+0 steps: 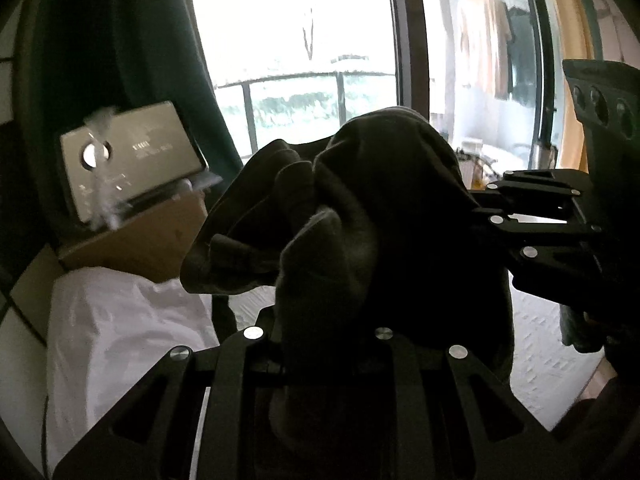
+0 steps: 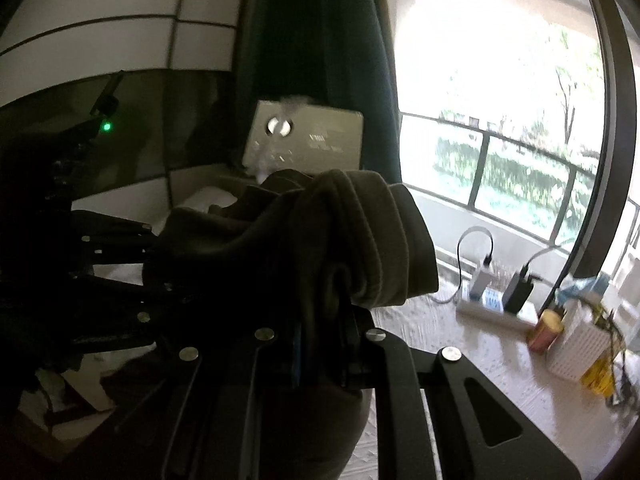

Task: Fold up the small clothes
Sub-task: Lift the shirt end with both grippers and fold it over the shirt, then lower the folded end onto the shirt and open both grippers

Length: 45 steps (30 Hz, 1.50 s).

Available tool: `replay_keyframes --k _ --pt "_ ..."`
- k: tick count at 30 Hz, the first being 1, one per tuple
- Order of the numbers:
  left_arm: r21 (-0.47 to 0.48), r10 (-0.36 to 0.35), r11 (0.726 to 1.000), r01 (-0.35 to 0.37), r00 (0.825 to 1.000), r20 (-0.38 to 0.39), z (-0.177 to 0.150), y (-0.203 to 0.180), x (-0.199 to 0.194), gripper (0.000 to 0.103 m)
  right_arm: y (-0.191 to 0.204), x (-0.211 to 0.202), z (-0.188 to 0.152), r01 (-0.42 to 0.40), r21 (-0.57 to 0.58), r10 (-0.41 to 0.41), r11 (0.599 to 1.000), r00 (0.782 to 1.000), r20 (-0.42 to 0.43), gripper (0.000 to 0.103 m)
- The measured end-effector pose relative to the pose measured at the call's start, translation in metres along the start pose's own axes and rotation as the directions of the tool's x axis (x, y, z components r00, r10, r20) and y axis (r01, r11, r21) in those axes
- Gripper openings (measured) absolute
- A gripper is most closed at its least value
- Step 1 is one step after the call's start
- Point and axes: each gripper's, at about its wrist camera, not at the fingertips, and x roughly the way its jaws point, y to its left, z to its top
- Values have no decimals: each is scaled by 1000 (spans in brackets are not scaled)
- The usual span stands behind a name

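Observation:
A dark olive-grey garment [image 1: 360, 208] hangs bunched in the air between both grippers. In the left wrist view my left gripper [image 1: 320, 344] is shut on its lower folds, and the cloth hides the fingertips. My right gripper [image 1: 486, 216] comes in from the right and pinches the garment's right edge. In the right wrist view the same garment [image 2: 352, 232] bulges over my right gripper [image 2: 320, 320], which is shut on it. My left gripper [image 2: 148, 268] holds the cloth's left side there, dark and hard to make out.
A white textured table top [image 2: 460, 364] lies below. On its right stand a power strip [image 2: 492, 304], a can [image 2: 546, 330] and a white basket [image 2: 576, 344]. White bedding [image 1: 120, 320], a cardboard box [image 1: 140, 240] and a grey box [image 1: 132, 152] sit left, by a dark green curtain [image 1: 120, 40].

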Motion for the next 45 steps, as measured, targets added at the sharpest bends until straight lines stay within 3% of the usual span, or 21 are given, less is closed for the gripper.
replay_keyframes --k 18,26,29,33,37,40,42,45 --pt "-83 -59 996 45 984 -166 -17 38 114 22 -54 109 -45 15 148 15 989 979 -201 13" --pt "-155 -98 986 54 952 -291 -42 57 164 22 -71 150 -71 -6 218 75 976 948 -310 14" --pt "-184 -114 981 59 944 -308 -42 63 172 22 -80 163 -77 -16 257 109 966 931 -348 23" --pt "-216 -133 974 64 939 -318 -40 69 179 24 -100 173 -79 -32 353 163 935 923 -348 46" --pt "-212 -131 975 73 952 -277 -30 76 180 26 -112 182 -77 -61 388 204 920 918 -339 47" --pt "-213 -99 976 31 944 -314 -28 86 194 34 -121 190 -74 -50 392 195 919 920 -341 48" --pt "-239 -101 971 22 940 -326 -27 93 201 38 -130 197 -74 -35 404 188 914 920 -345 56" --pt "-259 -83 966 -4 943 -323 -23 100 207 38 -138 198 -76 -27 426 184 904 925 -332 59"
